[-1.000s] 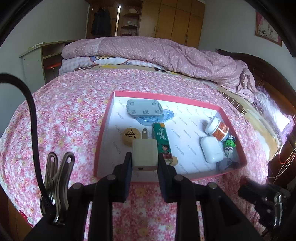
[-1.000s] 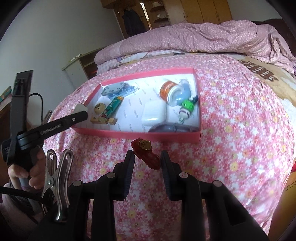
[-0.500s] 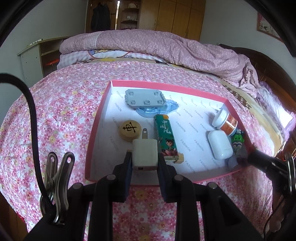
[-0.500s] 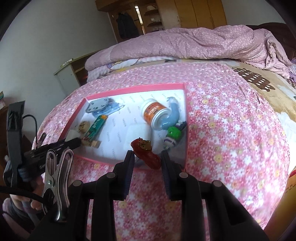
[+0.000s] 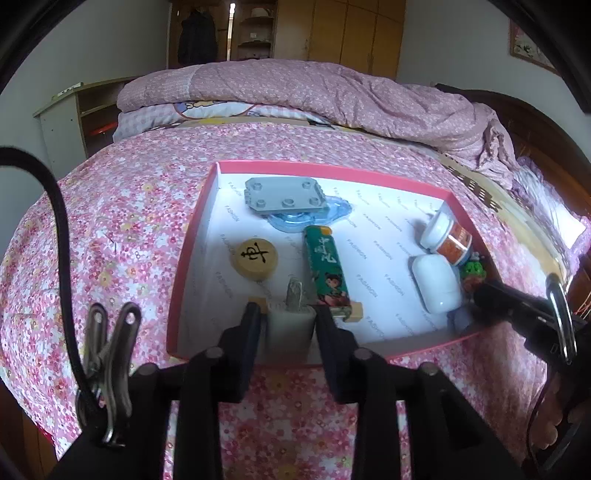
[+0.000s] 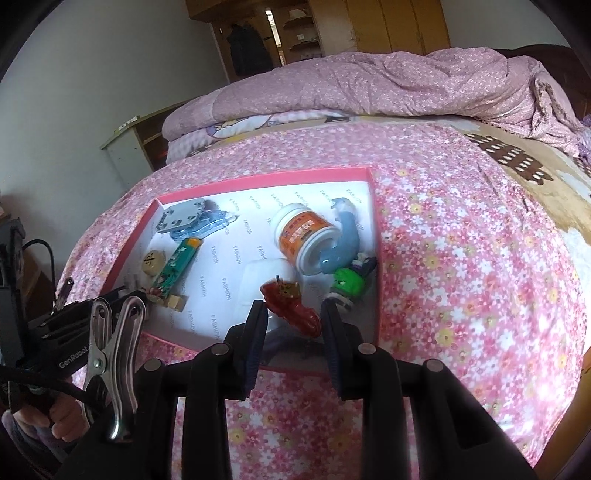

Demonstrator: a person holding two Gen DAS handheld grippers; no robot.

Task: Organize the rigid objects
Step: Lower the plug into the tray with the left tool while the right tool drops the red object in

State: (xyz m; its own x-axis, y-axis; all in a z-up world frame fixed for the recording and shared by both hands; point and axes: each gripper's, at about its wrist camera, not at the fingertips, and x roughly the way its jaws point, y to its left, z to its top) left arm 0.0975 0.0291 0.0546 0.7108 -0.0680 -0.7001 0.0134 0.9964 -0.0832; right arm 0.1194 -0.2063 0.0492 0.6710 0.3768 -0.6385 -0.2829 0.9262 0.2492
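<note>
A pink-rimmed box (image 5: pixel 188 236) with a white floor lies on the flowered bedspread. My left gripper (image 5: pixel 286 314) is shut on a white plug charger (image 5: pixel 290 326), held over the box's near-left corner, prongs forward. My right gripper (image 6: pixel 293 314) is shut on a red toy (image 6: pixel 290 304) over the box's near-right part (image 6: pixel 373 266); it also shows in the left wrist view (image 5: pixel 517 302). In the box lie a grey studded plate (image 5: pixel 284 194), a wooden chess piece (image 5: pixel 255 254), a green lighter (image 5: pixel 327 266), a white earbud case (image 5: pixel 436 282), an orange-labelled jar (image 5: pixel 445 234) and a green figurine (image 6: pixel 349 282).
A folded pink quilt (image 5: pixel 314 88) lies across the bed's far end. A dark wooden headboard (image 5: pixel 535 140) is at the right. A pale shelf unit (image 5: pixel 70 114) stands left of the bed. Wooden wardrobes (image 5: pixel 351 33) line the far wall.
Both grippers moved forward over the box with their loads. The charger went from before the near rim to inside the near-left corner; the red toy now hangs over the box's near-right part.
</note>
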